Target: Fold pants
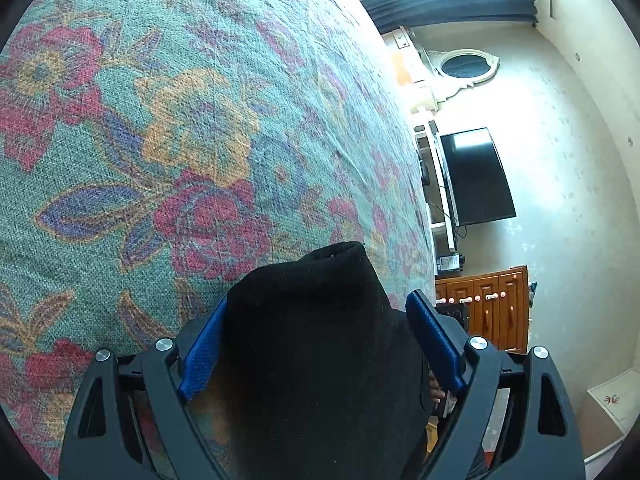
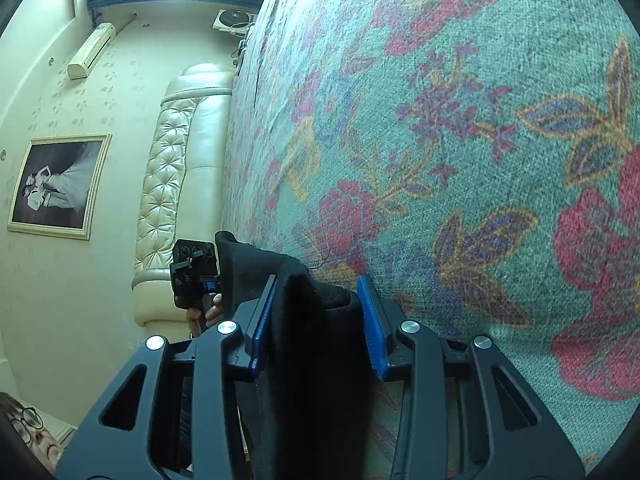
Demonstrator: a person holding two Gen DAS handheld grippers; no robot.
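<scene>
Black pants [image 1: 320, 340] lie bunched between the blue pads of my left gripper [image 1: 320, 304], held over the floral bedspread [image 1: 180, 120]. The left jaws stand wide, with the thick cloth filling the gap. In the right wrist view the same black pants [image 2: 316, 332] sit between the blue pads of my right gripper [image 2: 320, 292], pressed against the left pad, with a gap to the right pad. The cloth runs on toward my left gripper [image 2: 192, 268], seen from the right wrist beside the bed's edge.
The floral bedspread [image 2: 480, 160] fills most of both views. A cream tufted headboard [image 2: 172, 168], a framed photo [image 2: 60, 184] and an air conditioner [image 2: 90, 50] are on one wall. A television [image 1: 476, 176] and wooden cabinet [image 1: 492, 308] stand beyond the bed.
</scene>
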